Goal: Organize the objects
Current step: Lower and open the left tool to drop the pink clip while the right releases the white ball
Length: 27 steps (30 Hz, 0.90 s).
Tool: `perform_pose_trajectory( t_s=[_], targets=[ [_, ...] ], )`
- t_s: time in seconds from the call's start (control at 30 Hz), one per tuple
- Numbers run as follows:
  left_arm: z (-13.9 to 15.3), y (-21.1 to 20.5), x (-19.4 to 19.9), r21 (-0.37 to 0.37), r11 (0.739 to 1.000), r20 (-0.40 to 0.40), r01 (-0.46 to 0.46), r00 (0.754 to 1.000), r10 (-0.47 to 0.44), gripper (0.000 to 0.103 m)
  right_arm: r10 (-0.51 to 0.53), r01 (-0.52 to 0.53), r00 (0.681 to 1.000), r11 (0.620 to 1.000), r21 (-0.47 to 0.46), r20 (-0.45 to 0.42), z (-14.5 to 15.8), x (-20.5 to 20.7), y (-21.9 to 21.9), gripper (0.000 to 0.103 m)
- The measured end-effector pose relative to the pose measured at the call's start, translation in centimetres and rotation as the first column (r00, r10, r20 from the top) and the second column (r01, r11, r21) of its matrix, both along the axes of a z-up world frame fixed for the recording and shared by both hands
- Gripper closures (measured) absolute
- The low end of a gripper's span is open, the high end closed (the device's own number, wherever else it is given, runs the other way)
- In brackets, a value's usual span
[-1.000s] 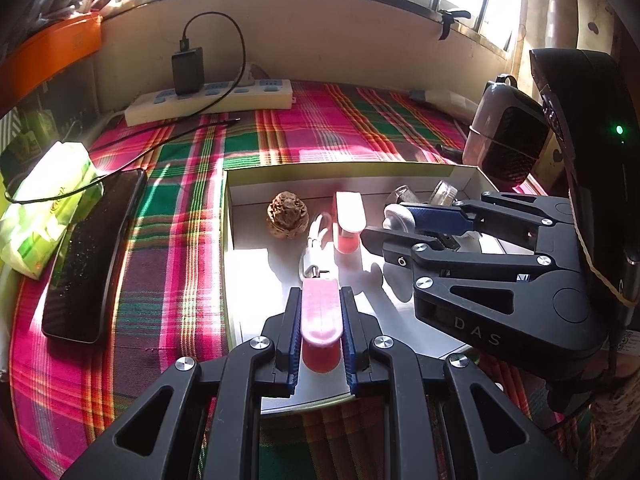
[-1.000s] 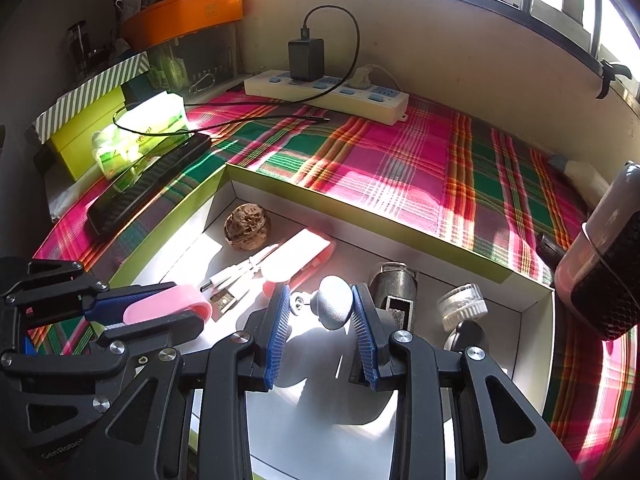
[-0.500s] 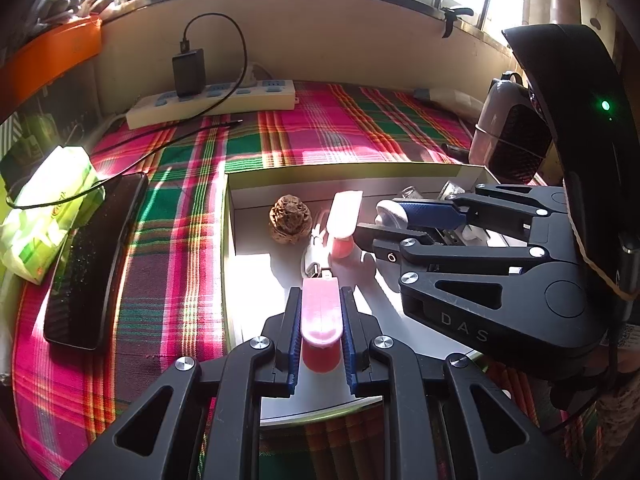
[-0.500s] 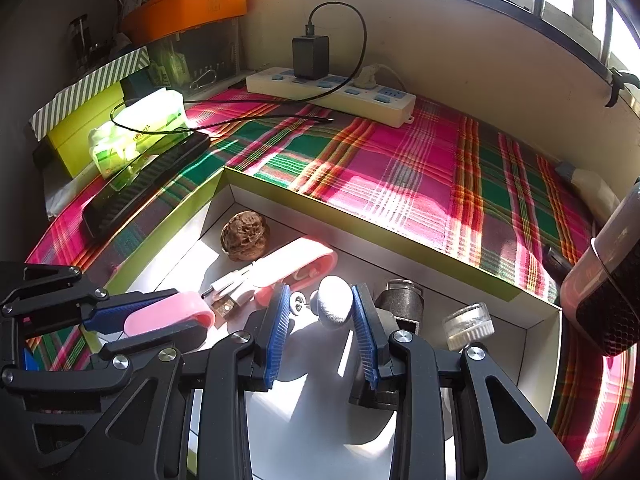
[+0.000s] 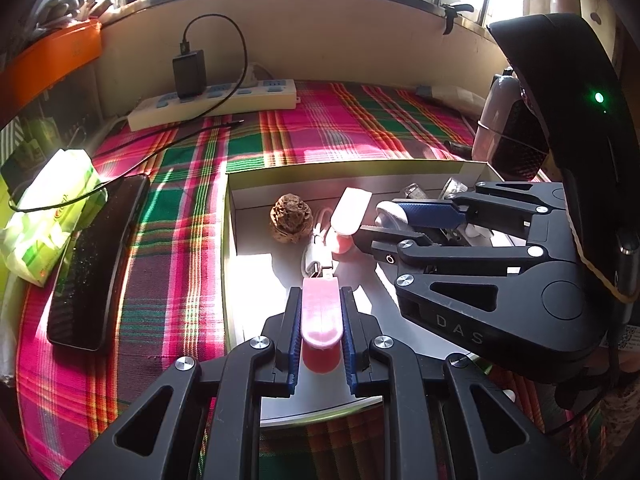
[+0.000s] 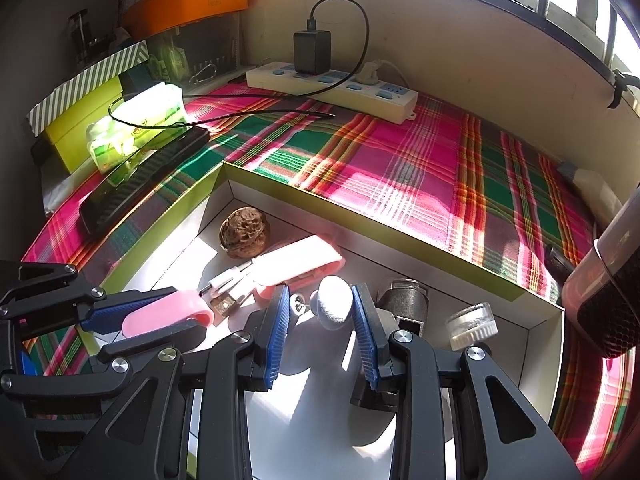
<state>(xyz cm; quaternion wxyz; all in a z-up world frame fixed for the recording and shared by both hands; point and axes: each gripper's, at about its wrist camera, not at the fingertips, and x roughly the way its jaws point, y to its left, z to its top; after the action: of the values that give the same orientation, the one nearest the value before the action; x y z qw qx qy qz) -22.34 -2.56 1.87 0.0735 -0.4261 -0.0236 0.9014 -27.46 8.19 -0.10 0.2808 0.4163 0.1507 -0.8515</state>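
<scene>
Holding two things above the box (image 6: 400,236), both seemingly in mid-transfer. Left gripper (image 5: 321,322) fingers pinching a pink clip (image 5: 321,312); right gripper (image 6: 319,312) fingers pinching a grey knob (image 6: 335,299). Inside the box: walnut (image 6: 245,232) at 11 o'clock, second pink clip (image 6: 298,260) and white plug (image 6: 224,282) just beside it, dark jar (image 6: 404,300) and clear lid (image 6: 472,322) toward 3 o'clock. Next, probably: lowering each piece onto bare floor of the box, then spreading the fingers, without knocking the plug.

The raised letters "DAS" stand on the black body of the right gripper (image 5: 394,222).
</scene>
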Motion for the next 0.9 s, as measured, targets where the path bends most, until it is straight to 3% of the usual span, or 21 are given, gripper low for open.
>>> perform_pose_trajectory(
  t_s=[0.57,0.9],
  targets=[
    [-0.11,-0.03,0.03,-0.034,0.999,0.000,0.000,1.000,0.000,0.087,0.004,-0.004,1.000,1.000,0.018,0.008,-0.17,0.09,-0.11,0.069],
    [0.01,-0.05,-0.04,-0.032,0.999,0.003,0.002,1.000,-0.002,0.083,-0.011,0.011,1.000,1.000,0.005,-0.003,0.17,0.31,0.22,0.059]
  ],
)
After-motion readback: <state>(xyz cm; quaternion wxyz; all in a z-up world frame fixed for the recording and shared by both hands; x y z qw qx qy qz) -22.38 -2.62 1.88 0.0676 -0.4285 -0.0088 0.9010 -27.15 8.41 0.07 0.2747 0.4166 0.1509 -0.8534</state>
